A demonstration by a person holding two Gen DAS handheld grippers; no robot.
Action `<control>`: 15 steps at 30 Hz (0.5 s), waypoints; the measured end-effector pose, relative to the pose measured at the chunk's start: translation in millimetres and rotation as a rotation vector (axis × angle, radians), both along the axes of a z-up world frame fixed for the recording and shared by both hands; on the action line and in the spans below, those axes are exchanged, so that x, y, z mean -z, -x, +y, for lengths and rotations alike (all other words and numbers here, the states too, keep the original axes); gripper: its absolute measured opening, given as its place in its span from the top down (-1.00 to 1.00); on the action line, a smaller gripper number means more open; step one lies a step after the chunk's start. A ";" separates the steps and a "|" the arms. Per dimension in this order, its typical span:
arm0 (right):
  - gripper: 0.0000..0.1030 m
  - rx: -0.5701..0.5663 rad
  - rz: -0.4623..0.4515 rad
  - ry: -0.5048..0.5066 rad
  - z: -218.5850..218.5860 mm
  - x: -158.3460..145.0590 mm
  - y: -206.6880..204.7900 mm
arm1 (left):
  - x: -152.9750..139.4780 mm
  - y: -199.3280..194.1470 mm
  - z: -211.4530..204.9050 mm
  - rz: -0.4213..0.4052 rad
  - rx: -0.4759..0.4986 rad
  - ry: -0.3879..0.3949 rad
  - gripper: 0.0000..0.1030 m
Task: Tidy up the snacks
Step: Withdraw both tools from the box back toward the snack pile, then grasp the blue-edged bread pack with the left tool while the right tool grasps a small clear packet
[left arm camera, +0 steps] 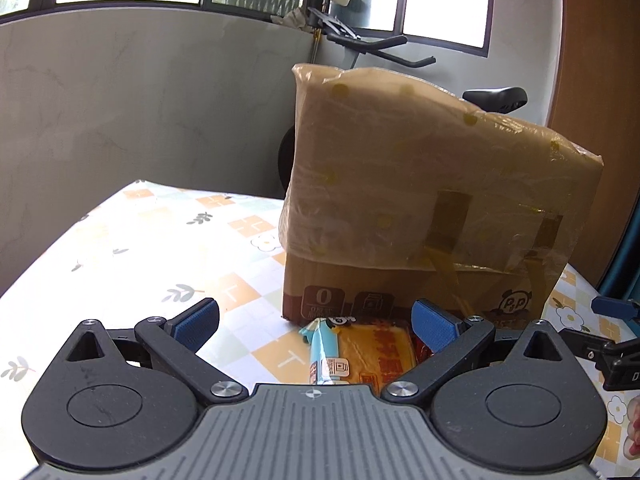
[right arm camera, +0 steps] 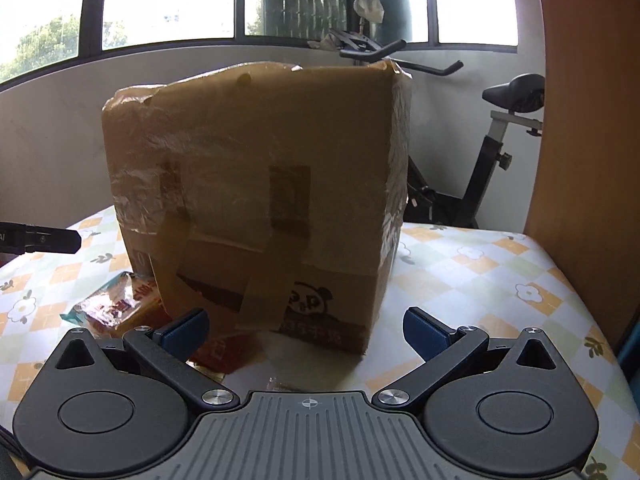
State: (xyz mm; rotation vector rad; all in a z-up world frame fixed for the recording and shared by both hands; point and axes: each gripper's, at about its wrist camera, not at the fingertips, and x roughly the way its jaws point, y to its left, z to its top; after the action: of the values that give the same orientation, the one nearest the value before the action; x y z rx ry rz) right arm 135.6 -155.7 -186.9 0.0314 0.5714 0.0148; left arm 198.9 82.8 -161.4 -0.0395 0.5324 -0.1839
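Observation:
A taped cardboard box (left arm camera: 420, 216) stands on the patterned table; it also fills the middle of the right wrist view (right arm camera: 256, 184). My left gripper (left arm camera: 316, 326) is open, low over an orange snack pack (left arm camera: 376, 356) and a light-blue wrapped snack (left arm camera: 320, 356) lying at the box's foot. My right gripper (right arm camera: 306, 330) is open and empty, facing the box's near corner. In the right wrist view the orange pack (right arm camera: 120, 308) lies left of the box, and a red packet (right arm camera: 228, 354) lies under my left finger (right arm camera: 186, 330).
The table wears a checked floral cloth (left arm camera: 132, 248). An exercise bike (right arm camera: 500, 140) stands behind the table by the windows. A wooden panel (right arm camera: 592, 120) rises at the right. The other gripper's tip (right arm camera: 44, 240) shows at the left edge.

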 end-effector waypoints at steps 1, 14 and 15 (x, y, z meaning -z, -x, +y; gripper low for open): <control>-0.99 0.002 0.007 0.004 -0.3 2.5 0.0 | 0.9 -0.3 0.1 0.006 -0.002 0.001 -1.00; -0.99 0.008 0.082 0.039 -2.9 26.1 9.7 | 11.7 2.6 -5.3 0.041 0.009 0.012 -1.00; -0.99 0.007 0.086 0.044 -3.3 27.4 10.4 | 13.3 3.3 -5.8 0.046 0.012 0.015 -1.00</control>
State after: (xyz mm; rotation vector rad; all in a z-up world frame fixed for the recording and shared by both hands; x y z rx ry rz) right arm 125.1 -159.1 -214.3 -0.0091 0.6570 -0.0062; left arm 195.7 77.0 -174.6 -0.0551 0.5770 -0.1991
